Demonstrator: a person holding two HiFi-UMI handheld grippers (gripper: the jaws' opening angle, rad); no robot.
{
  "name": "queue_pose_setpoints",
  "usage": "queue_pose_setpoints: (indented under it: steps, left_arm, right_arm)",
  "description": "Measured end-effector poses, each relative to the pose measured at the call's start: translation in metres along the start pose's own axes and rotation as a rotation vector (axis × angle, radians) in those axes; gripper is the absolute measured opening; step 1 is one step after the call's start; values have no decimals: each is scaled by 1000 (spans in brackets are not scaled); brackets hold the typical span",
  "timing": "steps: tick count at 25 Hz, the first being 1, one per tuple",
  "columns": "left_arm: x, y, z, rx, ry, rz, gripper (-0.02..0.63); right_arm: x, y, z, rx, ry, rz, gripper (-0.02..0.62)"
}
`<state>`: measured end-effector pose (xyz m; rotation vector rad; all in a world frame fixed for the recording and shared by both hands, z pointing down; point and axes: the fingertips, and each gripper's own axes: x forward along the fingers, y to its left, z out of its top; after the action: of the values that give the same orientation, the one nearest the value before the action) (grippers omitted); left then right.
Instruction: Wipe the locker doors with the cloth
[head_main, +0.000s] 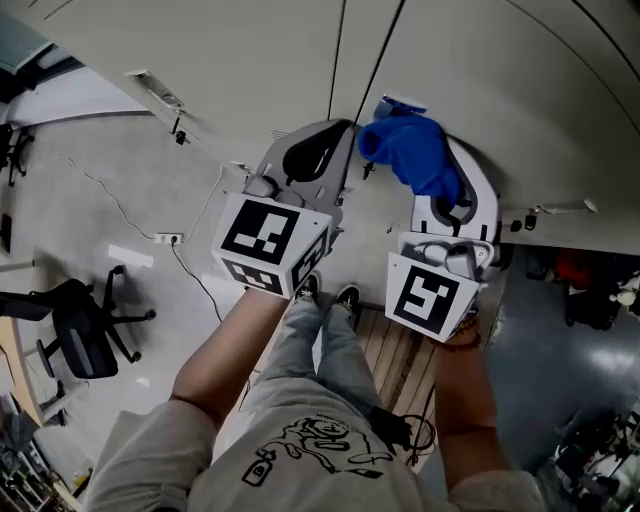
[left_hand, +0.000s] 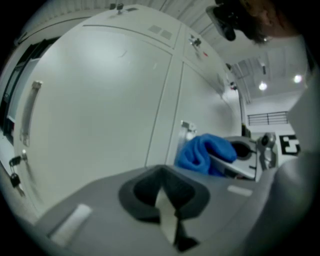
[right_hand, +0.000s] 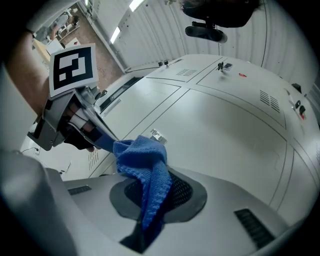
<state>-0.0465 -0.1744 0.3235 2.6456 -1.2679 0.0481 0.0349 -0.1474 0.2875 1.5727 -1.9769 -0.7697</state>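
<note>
My right gripper (right_hand: 157, 200) had its jaws clamped on the blue cloth (right_hand: 145, 165), which was bunched up close to the pale locker doors (head_main: 480, 70). My left gripper (left_hand: 167, 200) was just beside it, jaws pressed together with nothing between them.

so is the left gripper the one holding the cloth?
No, the blue cloth is pinched in the right gripper, while the left gripper is shut with nothing in it.
</note>
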Motion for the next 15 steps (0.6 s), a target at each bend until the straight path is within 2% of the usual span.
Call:
queue_pose_setpoints:
  steps: [11, 15]
  left_arm:
    - [7, 8, -70, -46, 44, 16, -2]
    - [6, 15, -90, -63, 58, 29, -1]
  right_arm:
    - [-1, 44, -59, 2, 19, 0, 46]
    - [2, 69, -82, -10, 57, 29, 46]
